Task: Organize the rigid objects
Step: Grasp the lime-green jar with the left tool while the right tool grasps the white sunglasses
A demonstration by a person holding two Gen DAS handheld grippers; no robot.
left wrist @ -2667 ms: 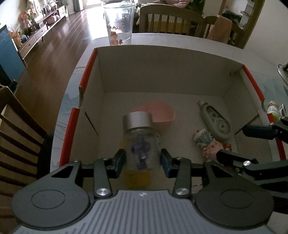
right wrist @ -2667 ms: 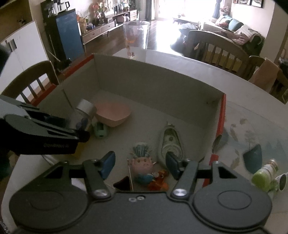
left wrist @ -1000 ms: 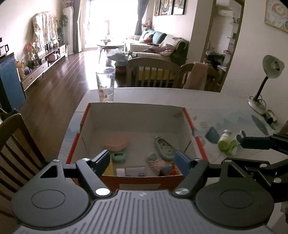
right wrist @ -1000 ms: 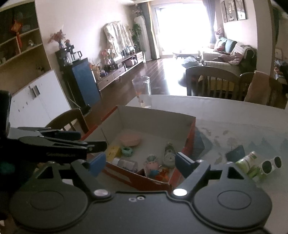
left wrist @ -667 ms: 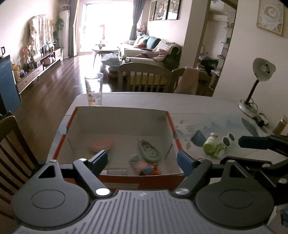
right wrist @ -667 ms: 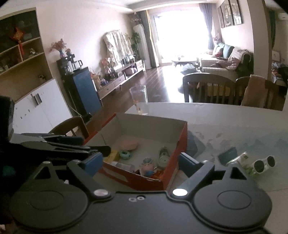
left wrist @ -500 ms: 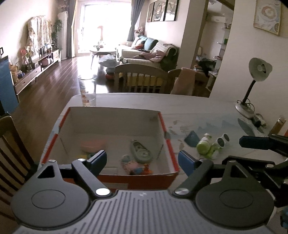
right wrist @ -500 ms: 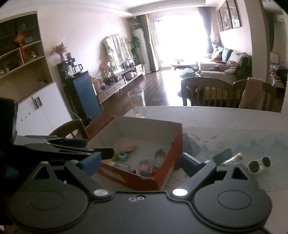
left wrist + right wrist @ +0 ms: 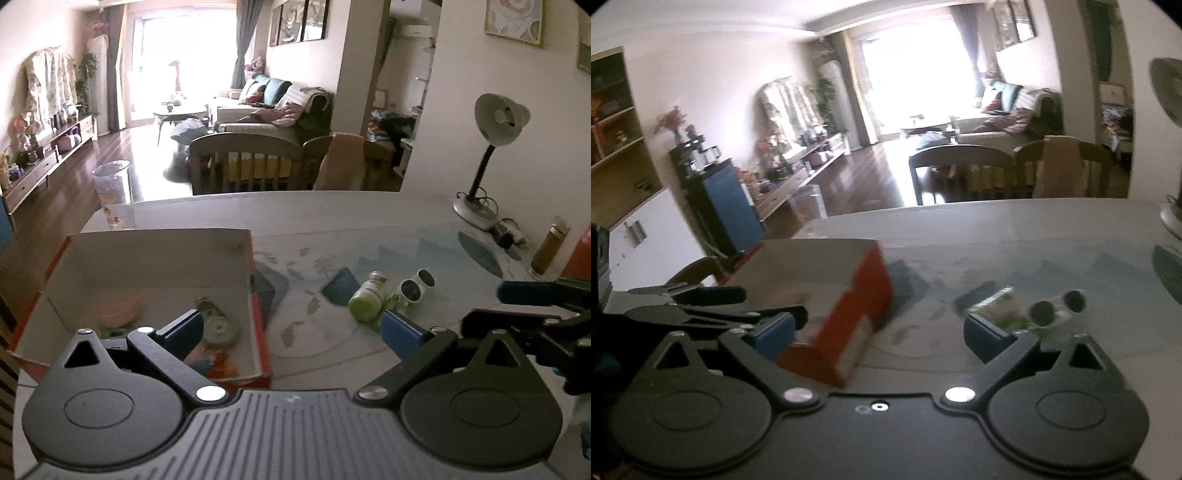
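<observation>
An open cardboard box with red edges point(image 9: 255, 295) sits on the table at the left; it holds a pink bowl point(image 9: 116, 309), a grey tape dispenser point(image 9: 216, 325) and a small figurine. A green bottle point(image 9: 367, 298) and white sunglasses point(image 9: 417, 284) lie on the table to the right of the box. My left gripper point(image 9: 291, 328) is open and empty, above the table's near edge. My right gripper point(image 9: 879, 334) is open and empty; the box point(image 9: 864, 295) is at its left, the blurred bottle point(image 9: 991, 301) and sunglasses point(image 9: 1058, 306) at its right.
A tall glass point(image 9: 112, 192) stands behind the box. A desk lamp point(image 9: 491, 155), an amber bottle point(image 9: 550, 245) and a red object stand at the table's far right. Wooden chairs point(image 9: 251, 166) line the far side. A dark blue card point(image 9: 340, 286) lies by the green bottle.
The left gripper let go of the jar in the box and opened. Both grippers pulled back, rose and swung right, so the bottle and sunglasses now sit nearer the middle of view.
</observation>
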